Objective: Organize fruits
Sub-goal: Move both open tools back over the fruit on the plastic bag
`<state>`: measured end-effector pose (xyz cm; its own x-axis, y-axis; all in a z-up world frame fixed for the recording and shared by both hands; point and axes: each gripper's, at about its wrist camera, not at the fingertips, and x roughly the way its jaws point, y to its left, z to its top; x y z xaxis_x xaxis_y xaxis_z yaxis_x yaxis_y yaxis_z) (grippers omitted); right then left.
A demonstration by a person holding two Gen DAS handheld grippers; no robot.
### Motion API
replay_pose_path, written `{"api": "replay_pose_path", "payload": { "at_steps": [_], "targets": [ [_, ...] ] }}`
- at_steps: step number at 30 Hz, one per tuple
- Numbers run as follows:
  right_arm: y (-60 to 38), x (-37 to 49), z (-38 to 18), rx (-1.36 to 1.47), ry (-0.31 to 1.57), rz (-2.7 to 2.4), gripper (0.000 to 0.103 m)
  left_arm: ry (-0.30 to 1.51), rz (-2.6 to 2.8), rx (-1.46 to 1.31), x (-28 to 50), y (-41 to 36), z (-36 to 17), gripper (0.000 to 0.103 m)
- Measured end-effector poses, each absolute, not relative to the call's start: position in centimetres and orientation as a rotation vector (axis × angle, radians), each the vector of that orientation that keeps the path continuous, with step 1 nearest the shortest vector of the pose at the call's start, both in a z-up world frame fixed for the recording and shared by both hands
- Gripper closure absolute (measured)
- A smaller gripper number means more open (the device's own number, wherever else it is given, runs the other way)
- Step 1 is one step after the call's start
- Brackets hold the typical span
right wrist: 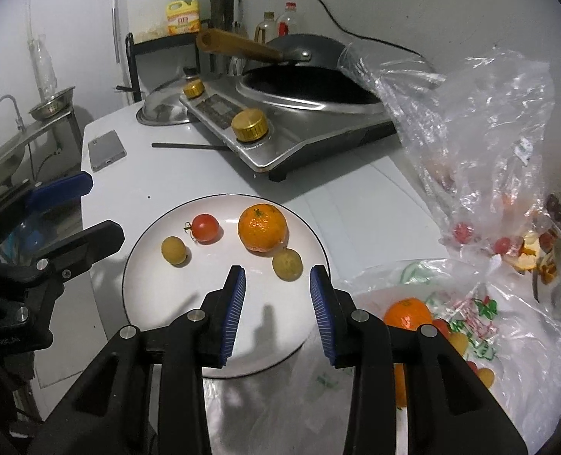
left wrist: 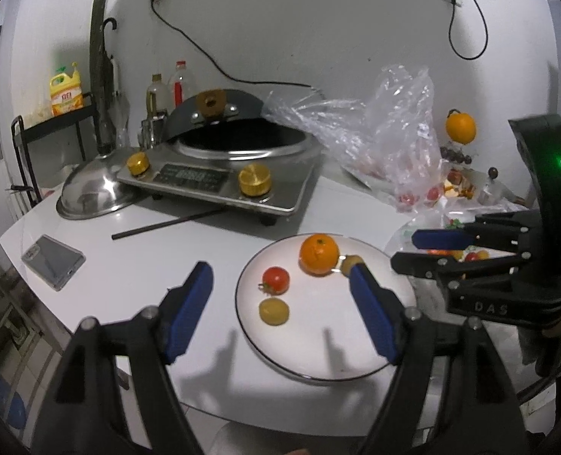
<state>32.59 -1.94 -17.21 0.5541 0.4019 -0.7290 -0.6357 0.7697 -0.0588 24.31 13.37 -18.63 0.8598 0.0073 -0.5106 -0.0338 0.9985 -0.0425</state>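
Blue-padded left hand-held gripper point(left wrist: 280, 275) and right hand-held gripper point(right wrist: 277, 278) gape, empty.

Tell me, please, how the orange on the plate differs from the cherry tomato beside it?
The orange is far larger than the cherry tomato. The orange is orange with dimpled skin; the cherry tomato is red and smooth. The orange touches a small yellow fruit, while the cherry tomato lies apart from its neighbours. Both are round and rest on the white plate, ungripped.
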Motion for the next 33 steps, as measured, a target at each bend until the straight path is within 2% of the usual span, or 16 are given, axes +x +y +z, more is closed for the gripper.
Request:
{"api": "replay_pose_path", "payload": {
  "at_steps": [9,13,33],
  "targets": [
    [-3.7,30.7,-15.5,-0.312,0.729,0.623,0.065,0.517,0.011,-0.034,22.6,11.4,-17.2,0.027],
    [-4.6,30.1,-14.9,-0.294,0.717,0.624,0.056,0.52,0.012,-0.026,22.0,10.6,-16.7,0.027],
    [-11.9,28.2,-12.8,-0.229,0.656,0.597,0.056,0.519,-0.05,0.016,21.2,3.7,-15.2,0.027]
  ]
}}
